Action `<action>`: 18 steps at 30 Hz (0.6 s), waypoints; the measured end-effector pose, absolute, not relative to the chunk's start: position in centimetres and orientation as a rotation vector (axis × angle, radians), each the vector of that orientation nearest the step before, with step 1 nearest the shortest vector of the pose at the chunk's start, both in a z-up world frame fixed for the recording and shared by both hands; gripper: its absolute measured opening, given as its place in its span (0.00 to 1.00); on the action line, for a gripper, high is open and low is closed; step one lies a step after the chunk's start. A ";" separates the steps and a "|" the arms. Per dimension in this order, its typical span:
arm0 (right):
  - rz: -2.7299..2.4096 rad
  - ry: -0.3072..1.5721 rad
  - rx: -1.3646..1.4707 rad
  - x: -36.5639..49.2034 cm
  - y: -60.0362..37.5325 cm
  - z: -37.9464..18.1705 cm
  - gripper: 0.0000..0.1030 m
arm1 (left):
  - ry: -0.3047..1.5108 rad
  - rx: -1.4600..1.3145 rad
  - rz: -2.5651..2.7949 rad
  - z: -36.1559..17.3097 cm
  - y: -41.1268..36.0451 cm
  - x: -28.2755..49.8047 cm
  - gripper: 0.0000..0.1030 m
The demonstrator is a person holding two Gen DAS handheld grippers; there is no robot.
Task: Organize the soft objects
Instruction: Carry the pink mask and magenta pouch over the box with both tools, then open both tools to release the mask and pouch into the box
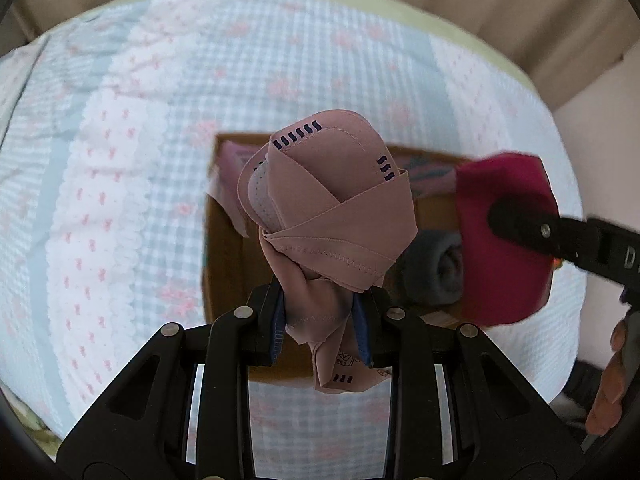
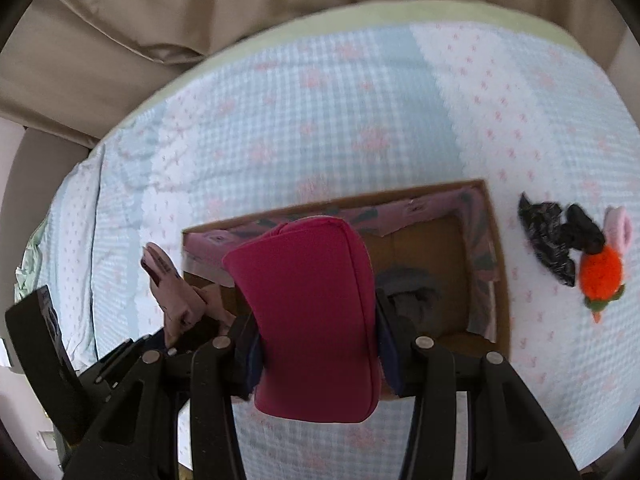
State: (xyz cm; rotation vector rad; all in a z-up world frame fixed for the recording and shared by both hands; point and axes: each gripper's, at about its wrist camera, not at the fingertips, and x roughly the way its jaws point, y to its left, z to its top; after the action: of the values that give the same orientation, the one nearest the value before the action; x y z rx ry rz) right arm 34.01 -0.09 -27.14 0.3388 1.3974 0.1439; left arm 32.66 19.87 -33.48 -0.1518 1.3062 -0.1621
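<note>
My left gripper (image 1: 320,320) is shut on a folded dusty-pink cloth (image 1: 328,204) and holds it above the open cardboard box (image 1: 224,280). My right gripper (image 2: 320,340) is shut on a magenta soft pad (image 2: 308,304) and holds it over the same box (image 2: 500,280). The magenta pad (image 1: 504,240) and the right gripper's finger (image 1: 520,220) show at the right of the left wrist view. A grey rolled cloth (image 1: 436,272) lies inside the box. The pink cloth (image 2: 172,284) shows at the box's left in the right wrist view.
The box stands on a bed with a light blue and white quilt (image 1: 120,160). A black crumpled cloth (image 2: 548,236), an orange knitted toy (image 2: 602,272) and a small pink item (image 2: 618,224) lie on the quilt right of the box. Beige curtains (image 2: 180,20) hang behind the bed.
</note>
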 end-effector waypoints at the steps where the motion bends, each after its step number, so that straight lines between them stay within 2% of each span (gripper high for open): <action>1: 0.142 1.412 0.345 34.3 0.0 -27.9 0.42 | 1.319 -0.135 -0.167 -34.2 19.6 32.9 0.24; 8: 0.151 1.475 0.383 36.2 -0.5 -32.0 0.42 | 1.387 -0.102 -0.167 -38.5 18.8 35.0 0.24; 13: 0.182 1.515 0.388 37.1 -0.2 -33.5 0.42 | 1.417 -0.067 -0.172 -39.4 18.2 36.2 0.25; 15: 0.185 1.538 0.371 37.4 0.0 -34.0 0.43 | 1.413 -0.041 -0.180 -39.4 17.8 36.2 0.39; 16: 0.184 1.554 0.346 37.6 0.2 -34.3 0.47 | 1.415 -0.030 -0.191 -39.4 17.5 36.2 0.68; 17: 0.178 1.560 0.327 37.8 0.2 -34.4 0.57 | 1.419 -0.020 -0.198 -39.4 17.2 36.2 0.97; 18: 0.169 1.549 0.312 37.8 0.1 -34.4 0.66 | 1.420 0.006 -0.193 -39.3 16.8 36.1 1.00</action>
State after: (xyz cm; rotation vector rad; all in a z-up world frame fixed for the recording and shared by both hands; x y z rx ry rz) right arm 37.81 0.14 -34.41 0.3122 1.5489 0.1687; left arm 36.11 16.80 -39.31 0.0058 1.4196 -0.1934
